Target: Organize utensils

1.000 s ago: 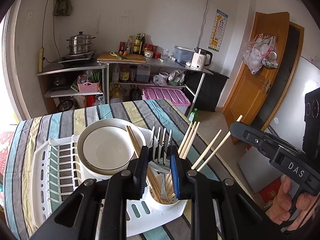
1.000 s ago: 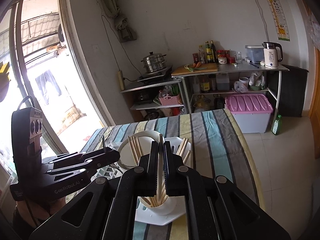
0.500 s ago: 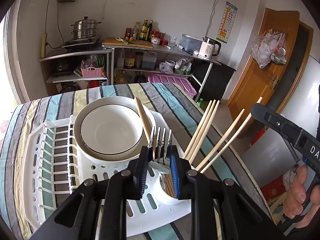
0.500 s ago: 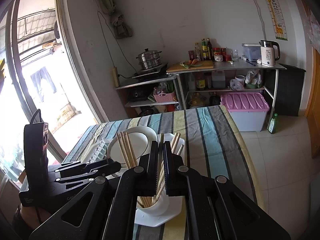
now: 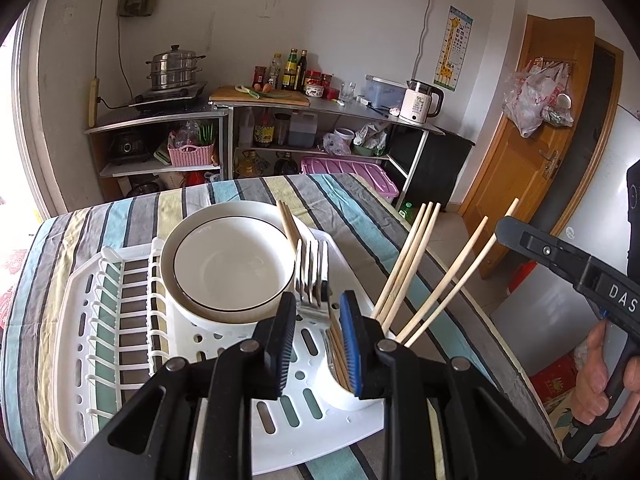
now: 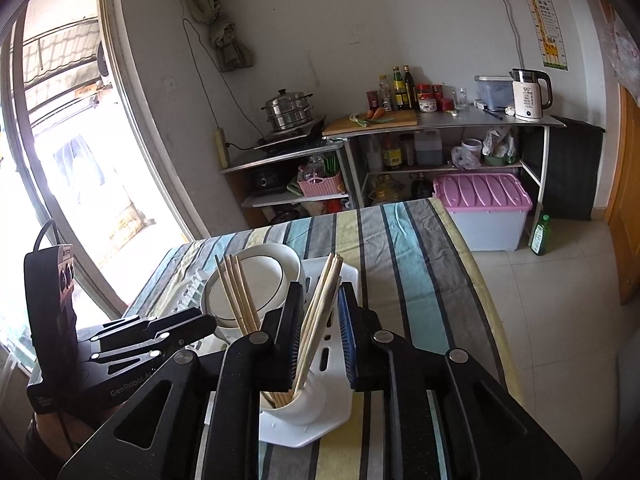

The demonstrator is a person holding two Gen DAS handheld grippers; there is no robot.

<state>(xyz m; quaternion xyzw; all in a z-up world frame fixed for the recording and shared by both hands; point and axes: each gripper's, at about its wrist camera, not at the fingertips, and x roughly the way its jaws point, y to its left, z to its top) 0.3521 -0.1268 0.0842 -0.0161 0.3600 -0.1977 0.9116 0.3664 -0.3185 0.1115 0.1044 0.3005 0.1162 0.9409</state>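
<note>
Forks [image 5: 313, 280] stood between opening left gripper [image 5: 314, 334] fingers, above white cup [image 5: 340, 384]; chopsticks [image 6: 320, 304] leaned in it between opening, unclenched right gripper [image 6: 320, 336] fingers. Likely light, stiff, slippery; best gripped mid-handle.

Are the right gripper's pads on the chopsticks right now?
Apart. The right wrist view shows the right gripper opening, with the chopsticks leaning free between the jaws in the white cup.

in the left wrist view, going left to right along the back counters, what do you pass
steamer pot → cutting board → sauce bottles → clear storage box → white kettle
</note>
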